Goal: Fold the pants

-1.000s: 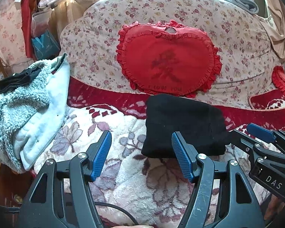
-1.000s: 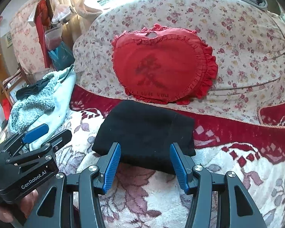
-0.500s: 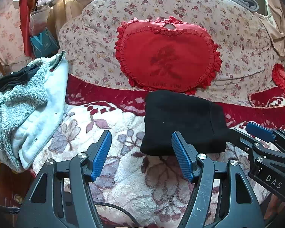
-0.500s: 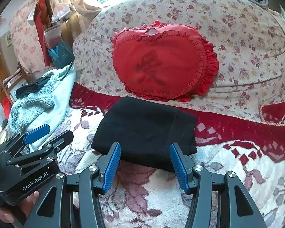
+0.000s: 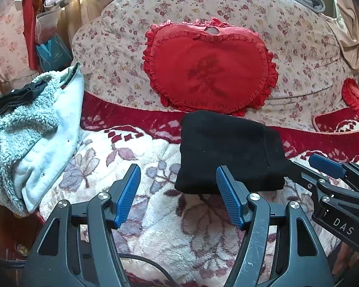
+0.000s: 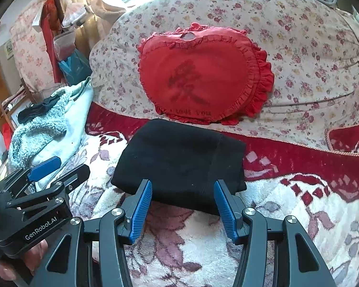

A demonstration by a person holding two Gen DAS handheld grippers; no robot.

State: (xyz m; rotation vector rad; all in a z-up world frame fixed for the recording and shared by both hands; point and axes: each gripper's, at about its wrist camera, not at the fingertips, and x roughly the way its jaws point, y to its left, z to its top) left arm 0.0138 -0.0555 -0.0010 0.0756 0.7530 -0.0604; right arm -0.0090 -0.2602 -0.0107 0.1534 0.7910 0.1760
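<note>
fleece, shaggy grey (image 5: 19,129), heaps at the left; left tool (image 5: 178,195) gapes empty over plush floral blanket (image 5: 122,153); black pants (image 6: 179,160), a folded soft rectangle, lie below the ruffled heart cushion (image 6: 203,83); right tool (image 6: 183,209) spread, empty.

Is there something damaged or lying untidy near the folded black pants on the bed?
The black pants lie as a neat folded bundle on the blanket. The red heart pillow has a small hole at its top notch, showing pale filling. At the left, a fleece garment lies crumpled, unfolded. Both grippers are open and empty.
</note>
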